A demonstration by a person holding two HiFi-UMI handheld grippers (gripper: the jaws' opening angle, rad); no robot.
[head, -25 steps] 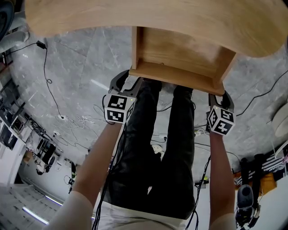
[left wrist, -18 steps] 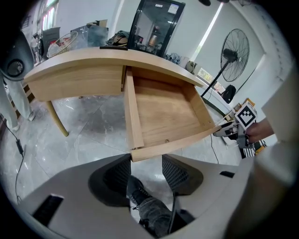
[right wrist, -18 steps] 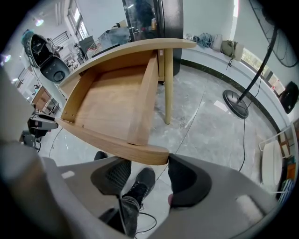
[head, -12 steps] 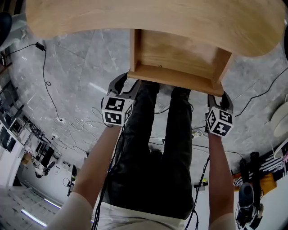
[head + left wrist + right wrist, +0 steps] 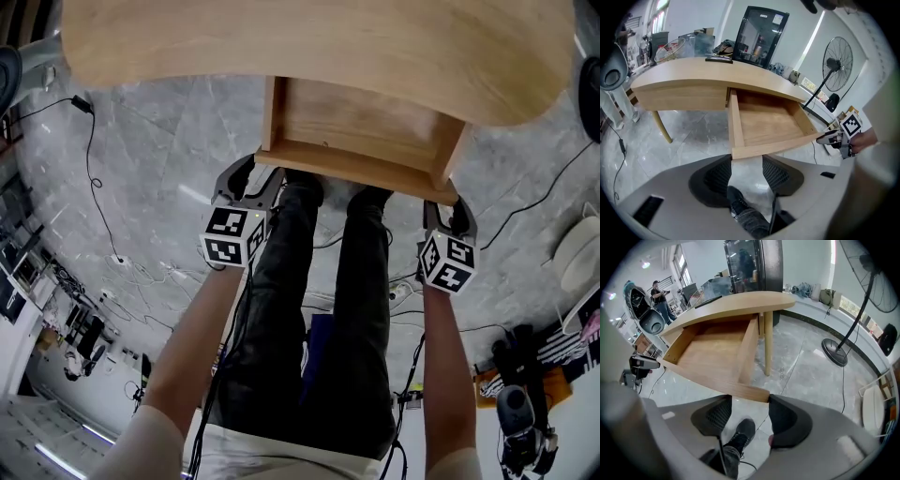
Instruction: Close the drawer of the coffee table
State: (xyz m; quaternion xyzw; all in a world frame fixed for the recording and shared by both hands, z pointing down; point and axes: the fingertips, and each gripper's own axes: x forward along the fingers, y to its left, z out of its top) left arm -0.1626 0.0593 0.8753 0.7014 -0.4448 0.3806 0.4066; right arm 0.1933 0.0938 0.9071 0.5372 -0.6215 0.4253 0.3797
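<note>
With jaws apart and holding nothing, the left gripper (image 5: 251, 178) and right gripper (image 5: 447, 211) are pushing the near front corners of the drawer (image 5: 366, 122), which is sliding slightly farther under the table (image 5: 319, 47) but is still mostly out.

The worktop (image 5: 319, 47) spans the frame's top; the drawer (image 5: 361, 122) juts from under it at centre, the left tongs (image 5: 251, 173) by its lower-left corner, the right tongs (image 5: 448, 208) by its lower-right, the person's legs (image 5: 319, 309) between them
</note>
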